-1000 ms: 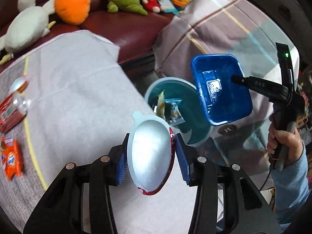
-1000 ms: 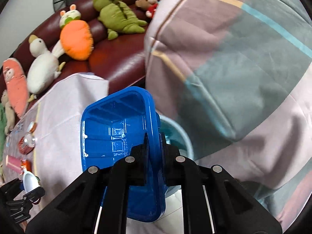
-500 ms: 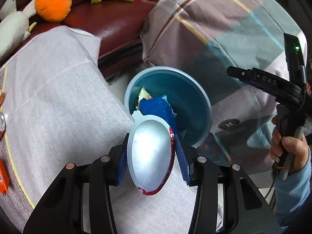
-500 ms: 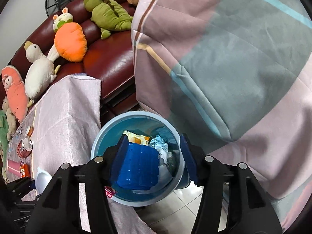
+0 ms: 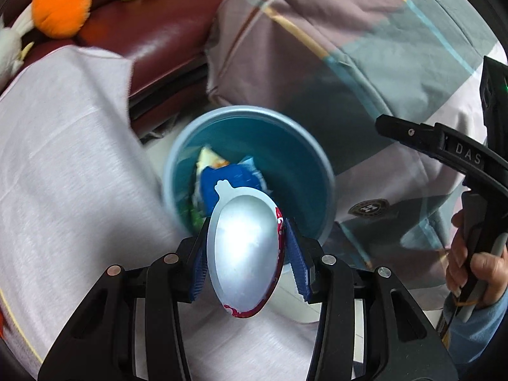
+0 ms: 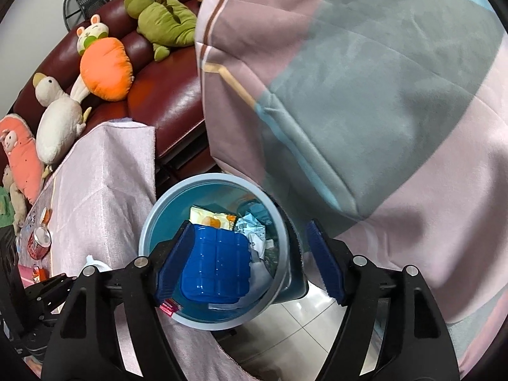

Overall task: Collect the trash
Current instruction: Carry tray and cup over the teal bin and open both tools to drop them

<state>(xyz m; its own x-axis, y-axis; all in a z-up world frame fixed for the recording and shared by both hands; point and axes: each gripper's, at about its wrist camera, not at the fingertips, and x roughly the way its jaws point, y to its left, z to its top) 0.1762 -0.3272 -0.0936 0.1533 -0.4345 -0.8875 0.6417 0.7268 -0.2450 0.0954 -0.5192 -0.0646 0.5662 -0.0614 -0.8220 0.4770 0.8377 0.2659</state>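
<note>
— What does the left gripper (image 5: pixel 246 255) have?

— A silvery foil lid (image 5: pixel 244 254) with a red printed edge, pinched between its blue pads — the lid stands on edge, its pull tab pointing toward the bin.

— And the bin?

— A round blue trash bin (image 6: pixel 149 222) on the tiled floor, tucked against the corner of the cloth-covered table (image 6: pixel 104 190). Inside lies a blue plastic tray (image 6: pixel 216 266), bottom up, over a yellow snack wrapper (image 6: pixel 212 219) and a crumpled clear wrapper (image 6: pixel 252 227).

— The right gripper (image 6: pixel 250 263)?

— Jaws spread wide, nothing between them, held above the bin (the tray shows between the fingers but sits down in the bin).

— Anything left on the table?

— A red can (image 6: pixel 39 243) and a small orange packet (image 6: pixel 39 273) near its far side. Behind, a maroon sofa (image 6: pixel 171 95) holds a carrot plush (image 6: pixel 106 68) and a white duck plush (image 6: pixel 57 123).
</note>
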